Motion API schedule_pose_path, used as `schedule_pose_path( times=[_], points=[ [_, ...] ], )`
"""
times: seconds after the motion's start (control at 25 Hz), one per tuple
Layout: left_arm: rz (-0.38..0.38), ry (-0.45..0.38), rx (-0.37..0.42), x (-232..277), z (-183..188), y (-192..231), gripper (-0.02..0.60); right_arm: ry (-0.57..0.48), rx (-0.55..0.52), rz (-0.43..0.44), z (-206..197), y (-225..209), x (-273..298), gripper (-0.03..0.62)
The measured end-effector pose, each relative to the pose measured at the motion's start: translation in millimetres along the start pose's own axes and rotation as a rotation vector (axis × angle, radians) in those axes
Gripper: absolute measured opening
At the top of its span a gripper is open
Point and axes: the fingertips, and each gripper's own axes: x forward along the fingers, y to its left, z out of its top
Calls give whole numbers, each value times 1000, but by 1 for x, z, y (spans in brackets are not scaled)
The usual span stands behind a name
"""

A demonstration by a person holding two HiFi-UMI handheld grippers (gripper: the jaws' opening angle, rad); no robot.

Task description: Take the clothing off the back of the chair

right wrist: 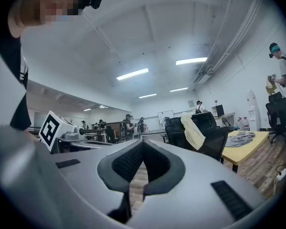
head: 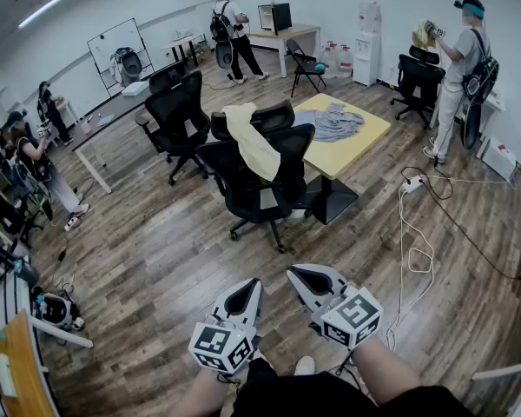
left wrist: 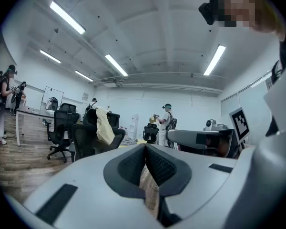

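Editor: Garment's whereabouts?

Photographer: Pale yellow cloth garment hangs draped over the backrest of a black mesh office chair. It is at 12 o'clock from both claws and well apart from them across the wood-plank floor.

Editor: And the claws?

Photographer: Left claw and right claw sit side by side at 6 o'clock in the head view. Each is closed, pads meeting at the tips, with nothing between them.

Editor: Around the chair?

Photographer: Square yellow-topped bench stands just beside it at 2 o'clock, with a crumpled grey garment lying on top. A second black office chair stands at 10 o'clock. A person wearing a headset stands farther off at 2 o'clock.
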Motion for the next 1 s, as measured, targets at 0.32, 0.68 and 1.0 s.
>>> schedule_pose_path(
  times=[0.32, 0.68, 1.0],
  points=[
    [2, 3, -1, 0, 0, 1, 15, -1, 0, 5, 1, 0, 0, 12],
    [9, 8, 4, -2, 5, 14, 15, -24, 20, 14, 5, 0, 14, 12],
    [5, -2, -4, -2, 8, 41, 15, -9, 22, 5, 2, -1, 42, 12]
  ],
)
